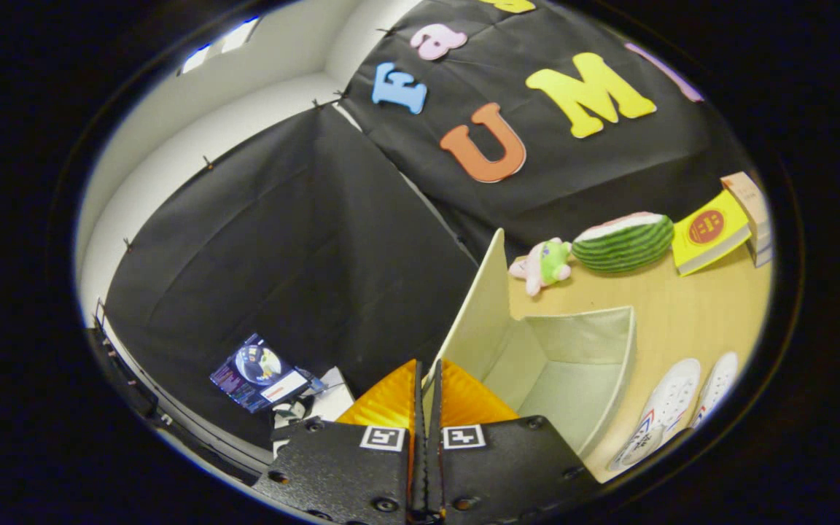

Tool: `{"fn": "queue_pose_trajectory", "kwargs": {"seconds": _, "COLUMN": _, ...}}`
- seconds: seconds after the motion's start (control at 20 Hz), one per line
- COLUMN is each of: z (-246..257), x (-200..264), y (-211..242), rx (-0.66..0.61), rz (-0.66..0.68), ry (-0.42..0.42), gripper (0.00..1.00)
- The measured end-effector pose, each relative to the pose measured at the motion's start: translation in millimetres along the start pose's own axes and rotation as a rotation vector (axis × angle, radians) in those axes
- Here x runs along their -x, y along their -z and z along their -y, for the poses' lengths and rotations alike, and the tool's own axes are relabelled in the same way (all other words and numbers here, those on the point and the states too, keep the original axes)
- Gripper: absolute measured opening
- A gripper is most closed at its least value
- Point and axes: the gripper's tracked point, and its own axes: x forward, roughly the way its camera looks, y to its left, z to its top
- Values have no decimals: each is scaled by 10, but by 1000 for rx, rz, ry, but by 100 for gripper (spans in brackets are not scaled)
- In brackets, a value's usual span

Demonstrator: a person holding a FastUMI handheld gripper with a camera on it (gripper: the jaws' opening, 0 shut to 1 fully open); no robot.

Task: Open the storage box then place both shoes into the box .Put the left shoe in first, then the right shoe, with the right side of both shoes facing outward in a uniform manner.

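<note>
The beige storage box point(595, 343) stands open on the wooden table point(697, 313), with nothing visible inside. Its cream lid point(482, 306) is swung up and stands nearly on edge. My gripper point(424, 372) is shut, its orange fingers point(391, 401) pinching the lid's near corner between them. Two white shoes lie side by side on the table just to the right of the box: one point(664, 412) closer to the box and the other point(715, 383) beyond it.
Behind the box, along the black cloth wall, sit a small pink and green plush toy point(545, 265), a watermelon toy point(624, 242), a yellow book point(708, 232) and a stack of books point(752, 211). Off the table to the left lies a lit screen point(256, 373).
</note>
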Motion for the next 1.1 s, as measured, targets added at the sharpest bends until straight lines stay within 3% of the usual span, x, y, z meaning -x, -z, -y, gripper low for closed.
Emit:
{"fn": "queue_pose_trajectory", "kwargs": {"seconds": 0.1, "z": -202, "x": -197, "y": -26, "rx": 74, "rz": -5, "ry": 8, "gripper": 10}}
{"fn": "queue_pose_trajectory", "kwargs": {"seconds": 0.2, "z": -419, "x": -379, "y": -2, "rx": 103, "rz": 2, "ry": -36, "gripper": 25}}
{"fn": "queue_pose_trajectory", "kwargs": {"seconds": 0.3, "z": -592, "x": -490, "y": 129, "rx": 95, "rz": -38, "ry": -91, "gripper": 48}}
{"fn": "queue_pose_trajectory", "kwargs": {"seconds": 0.5, "z": -447, "x": -424, "y": 150, "rx": 115, "rz": -27, "ry": -28, "gripper": 94}}
{"fn": "queue_pose_trajectory", "kwargs": {"seconds": 0.8, "z": 125, "x": 139, "y": -176, "rx": 216, "rz": 128, "ry": 216, "gripper": 94}}
{"fn": "queue_pose_trajectory", "kwargs": {"seconds": 1.0, "z": 578, "x": 613, "y": -252, "rx": 296, "rz": 170, "ry": 415, "gripper": 95}}
{"fn": "queue_pose_trajectory", "kwargs": {"seconds": 1.1, "z": 738, "x": 810, "y": -237, "rx": 292, "rz": 171, "ry": 465, "gripper": 95}}
